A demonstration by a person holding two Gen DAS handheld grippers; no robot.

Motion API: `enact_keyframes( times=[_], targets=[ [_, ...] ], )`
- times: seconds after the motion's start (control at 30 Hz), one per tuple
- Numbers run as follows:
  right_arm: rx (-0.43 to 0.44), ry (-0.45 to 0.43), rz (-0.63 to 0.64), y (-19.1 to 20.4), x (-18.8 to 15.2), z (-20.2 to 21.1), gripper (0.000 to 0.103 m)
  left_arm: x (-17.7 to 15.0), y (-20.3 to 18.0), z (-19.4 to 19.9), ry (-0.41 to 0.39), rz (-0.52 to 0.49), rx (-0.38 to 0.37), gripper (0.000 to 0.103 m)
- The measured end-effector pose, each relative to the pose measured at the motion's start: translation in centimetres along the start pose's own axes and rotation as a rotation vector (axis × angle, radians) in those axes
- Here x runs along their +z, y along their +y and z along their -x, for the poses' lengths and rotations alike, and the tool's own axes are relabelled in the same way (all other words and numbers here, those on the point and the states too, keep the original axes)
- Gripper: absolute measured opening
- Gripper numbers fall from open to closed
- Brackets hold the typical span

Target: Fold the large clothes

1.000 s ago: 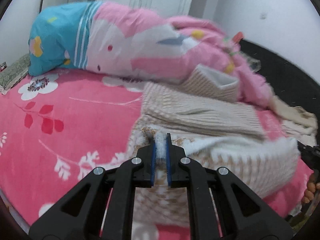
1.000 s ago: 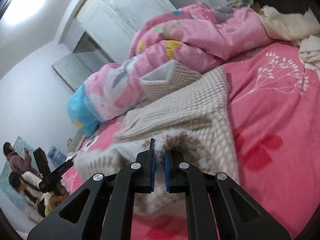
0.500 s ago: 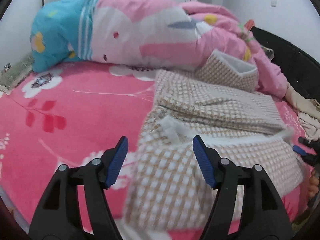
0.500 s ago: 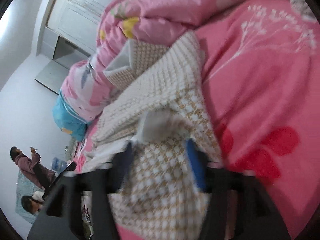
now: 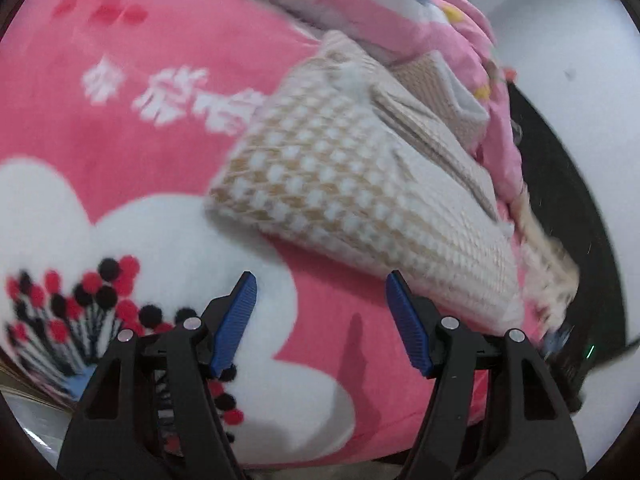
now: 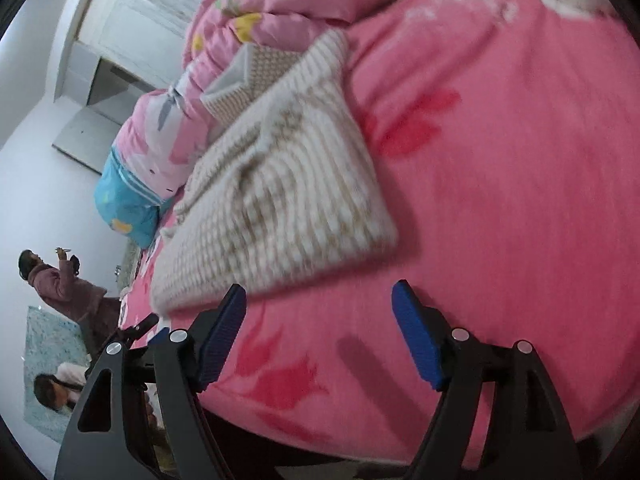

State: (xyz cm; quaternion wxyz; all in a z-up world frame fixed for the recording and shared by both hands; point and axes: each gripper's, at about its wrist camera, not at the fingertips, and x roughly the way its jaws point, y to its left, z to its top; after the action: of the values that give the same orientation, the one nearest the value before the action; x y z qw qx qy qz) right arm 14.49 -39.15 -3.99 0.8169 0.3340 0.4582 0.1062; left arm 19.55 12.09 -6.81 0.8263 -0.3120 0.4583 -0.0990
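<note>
Released since the earlier frames, the folded beige-and-white checked knit sweater (image 5: 352,184) (image 6: 276,200) now lies flat on the pink floral fleece blanket (image 5: 160,128) (image 6: 500,160). Left gripper (image 5: 320,320) and right gripper (image 6: 320,332) have pulled back, jaws spread and empty, just short of its near edge.

The left gripper (image 5: 320,320) is built of matte black angular arms with triangular cut-outs, each arm fixed by round silver screws. Its jaws carry bright blue ribbed pads (image 5: 236,320). The right gripper (image 6: 320,328) has the same make: black skeletal arms, silver screw heads, and blue grooved pads (image 6: 416,336) lining the inner faces.
</note>
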Motion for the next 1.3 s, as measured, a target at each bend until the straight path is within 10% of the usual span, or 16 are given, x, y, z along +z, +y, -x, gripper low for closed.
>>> enact_keyframes(
  times=[0.27, 0.47, 0.63, 0.73, 0.9, 1.3],
  targets=[
    [0.025, -0.067, -0.033, -0.3, 1.6, -2.9, 0.073, 1.9, 2.4, -1.0, -0.113, 0.194, -0.128, 0.064],
    [-0.06, -0.177, -0.015, 0.2, 3.8, -5.2, 0.059, 3.6, 0.8, -2.6, -0.22, 0.218, -0.02, 0.061],
    [-0.255, -0.192, 0.21, 3.9, 4.3, -5.6, 0.021, 4.1, -4.7, -2.9, -0.265, -0.076, 0.296, 0.018],
    [-0.288, -0.224, 0.312, 6.5, 4.4, -3.0, 0.012, 2.3, -9.6, -0.7, -0.372, -0.349, 0.424, 0.01],
    [-0.268, -0.29, 0.329, 7.8, 4.7, 1.8, 0.01, -0.6, -13.9, 4.0, -0.449, -0.493, 0.407, 0.009],
    [-0.146, -0.101, 0.245, 0.6, -4.7, 8.0, 0.025, -10.7, -6.1, 10.4, -0.152, -0.335, 0.234, 0.017]
  ],
)
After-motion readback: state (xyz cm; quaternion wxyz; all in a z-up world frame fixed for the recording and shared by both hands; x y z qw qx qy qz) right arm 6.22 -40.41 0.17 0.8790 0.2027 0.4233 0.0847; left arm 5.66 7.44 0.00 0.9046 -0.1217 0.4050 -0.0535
